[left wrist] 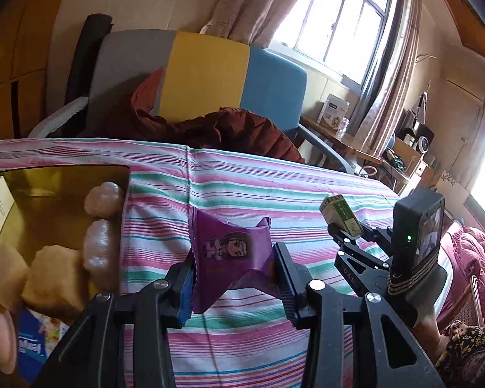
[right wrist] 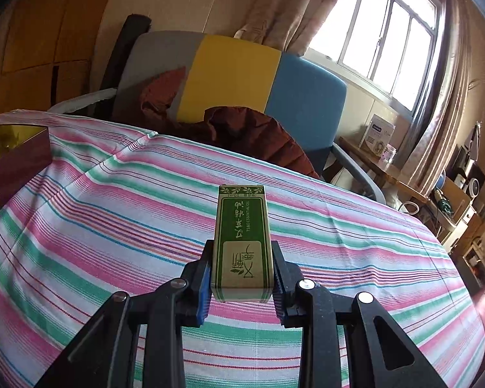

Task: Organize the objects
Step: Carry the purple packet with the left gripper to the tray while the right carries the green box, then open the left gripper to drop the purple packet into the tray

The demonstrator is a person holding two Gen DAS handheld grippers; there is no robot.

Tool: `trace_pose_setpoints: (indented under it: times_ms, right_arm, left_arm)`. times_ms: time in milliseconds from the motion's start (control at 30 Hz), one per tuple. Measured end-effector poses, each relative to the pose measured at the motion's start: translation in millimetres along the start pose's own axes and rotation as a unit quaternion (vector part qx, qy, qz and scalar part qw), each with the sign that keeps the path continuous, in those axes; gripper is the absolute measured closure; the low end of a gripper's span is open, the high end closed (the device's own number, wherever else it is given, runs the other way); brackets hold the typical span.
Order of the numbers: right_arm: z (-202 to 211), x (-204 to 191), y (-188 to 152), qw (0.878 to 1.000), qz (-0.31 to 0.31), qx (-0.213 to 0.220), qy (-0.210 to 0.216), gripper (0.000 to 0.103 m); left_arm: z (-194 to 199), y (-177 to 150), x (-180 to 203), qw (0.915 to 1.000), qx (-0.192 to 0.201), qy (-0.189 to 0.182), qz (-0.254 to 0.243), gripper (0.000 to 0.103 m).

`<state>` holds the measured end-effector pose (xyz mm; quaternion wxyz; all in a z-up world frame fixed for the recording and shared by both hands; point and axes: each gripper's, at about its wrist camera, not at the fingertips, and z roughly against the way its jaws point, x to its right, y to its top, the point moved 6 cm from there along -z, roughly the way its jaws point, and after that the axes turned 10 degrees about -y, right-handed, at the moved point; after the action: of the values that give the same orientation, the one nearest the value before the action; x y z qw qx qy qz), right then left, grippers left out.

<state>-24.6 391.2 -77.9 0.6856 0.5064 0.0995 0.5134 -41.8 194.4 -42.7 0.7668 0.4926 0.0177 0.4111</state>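
Note:
My left gripper (left wrist: 234,266) is shut on a purple snack packet (left wrist: 229,253) and holds it above the striped cloth (left wrist: 242,190), just right of an open gold-lined box (left wrist: 64,181). The box holds several wrapped pale snacks (left wrist: 102,223) and a blue packet (left wrist: 35,342). My right gripper (right wrist: 241,270) is shut on a small green and cream essential oil box (right wrist: 241,242), held above the cloth (right wrist: 113,194). The right gripper and its green box (left wrist: 341,215) also show at the right of the left wrist view. The gold-lined box (right wrist: 19,155) sits at the far left of the right wrist view.
A grey, yellow and blue sofa (left wrist: 210,77) with a dark red jacket (left wrist: 229,129) stands behind the table. A wooden side table (left wrist: 342,135) with boxes stands under the window. A shelf with gadgets (right wrist: 462,190) is at the right.

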Motion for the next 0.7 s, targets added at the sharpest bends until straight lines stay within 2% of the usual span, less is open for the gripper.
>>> trace_pose_setpoints:
  times_ms: [200,367,600,700]
  right_arm:
    - [-3,-1,-1,1.0,0.003,-0.008,-0.006,0.072]
    - [-4,-3,-2,1.0,0.01,-0.012,-0.015,0.072]
    - [-4,-3,-2,1.0,0.007,-0.015,-0.01,0.072]
    - [-1,-1,-3,1.0,-0.003,-0.016,0.0,0.072]
  left_arm:
    - [32,11,-50,0.9982,0.025,0.025,0.049,0.06]
    - [55,17,-100,0.9931,0.041,0.057,0.094,0.06]
    - [74,22,-170,0.9835,0.036,0.096,0.149,0.06]
    - [75,20,-199,0.9796,0.019,0.105,0.17,0.06]
